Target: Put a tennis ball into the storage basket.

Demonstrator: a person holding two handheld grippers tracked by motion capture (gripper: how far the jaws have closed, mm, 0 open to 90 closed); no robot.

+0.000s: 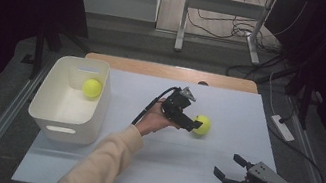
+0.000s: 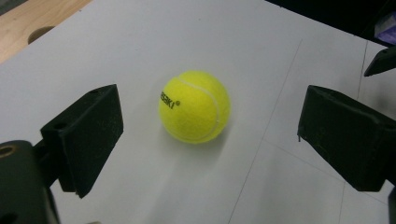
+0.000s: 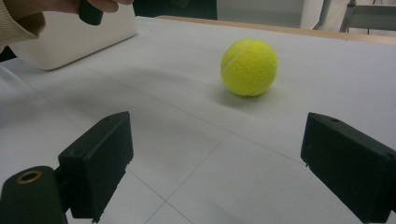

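**Ball could roll off before the grab**

Nearest me, right gripper (image 1: pixel 228 167) sits low on the table (image 1: pixel 176 175), jaws spread, nothing between them, well apart from the loose tennis ball (image 1: pixel 202 124). Mid-table, left gripper (image 1: pixel 194 125) hangs over that ball, jaws wide, pads not touching it. Risk: one pad lands first and nudges the ball, which rolls away on the smooth top. Far left, white bin (image 1: pixel 47 101) holds a second ball (image 1: pixel 92 87).

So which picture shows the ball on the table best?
The left gripper view: the ball sits close and sharp, with its seam and black letters showing. The right gripper view shows it farther off, seam clear but no letters. The high view shows it small, beside the left gripper.
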